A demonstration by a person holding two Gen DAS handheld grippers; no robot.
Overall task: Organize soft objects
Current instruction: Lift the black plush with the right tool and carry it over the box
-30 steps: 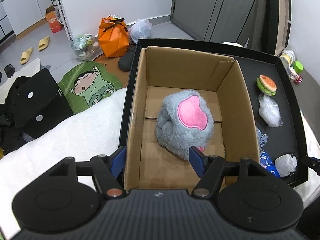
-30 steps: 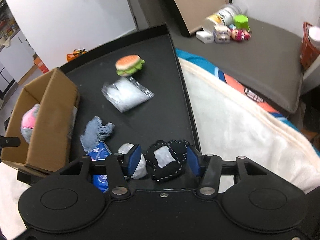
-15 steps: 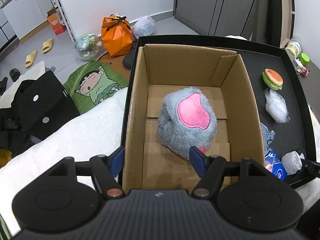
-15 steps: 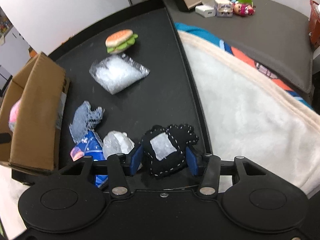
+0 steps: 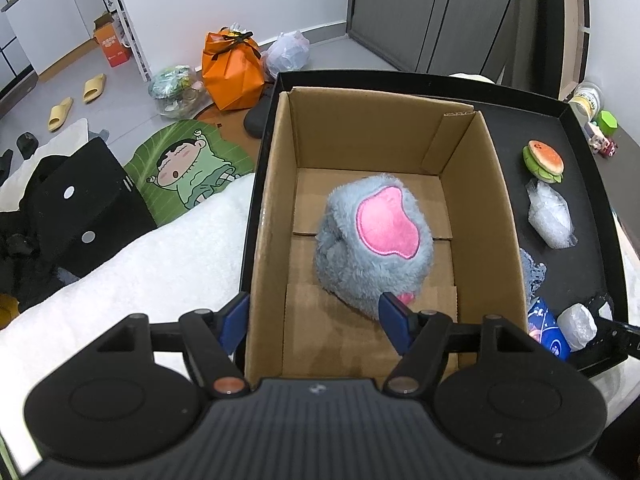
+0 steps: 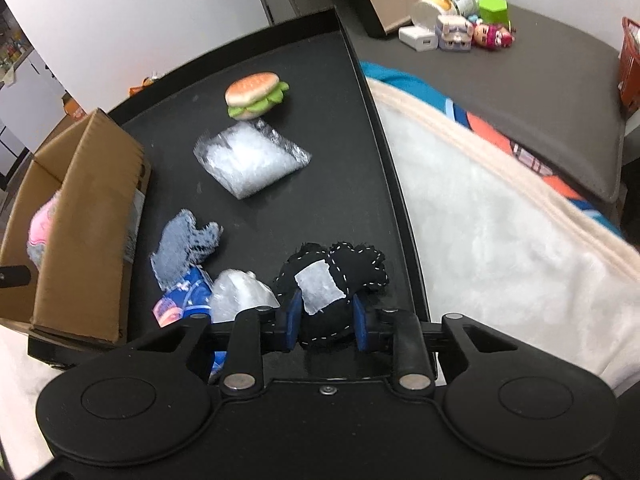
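A cardboard box (image 5: 276, 216) stands in the black tray (image 5: 576, 120), and a grey plush with a pink patch (image 5: 376, 244) lies inside it. My left gripper (image 5: 314, 320) hangs open over the box's near end, holding nothing. In the right wrist view my right gripper (image 6: 326, 320) is shut on a black stitched plush with a white patch (image 6: 332, 276) at the tray's near edge, squeezing it. On the tray (image 6: 360, 184) lie a burger toy (image 6: 256, 94), a clear plastic bag (image 6: 250, 158), a denim scrap (image 6: 184, 244), a blue packet (image 6: 184, 300) and a small clear bag (image 6: 240, 292).
The tray rests on a white fleece blanket (image 6: 500, 240). A grey surface (image 6: 520, 80) beyond holds a jar, small figures and a charger. Left of the tray the floor drops away with an orange bag (image 5: 232, 72), a cartoon mat (image 5: 184, 168) and slippers.
The right gripper's jaws closed in on the black stitched plush and now pinch it. The left gripper stayed open over the box.
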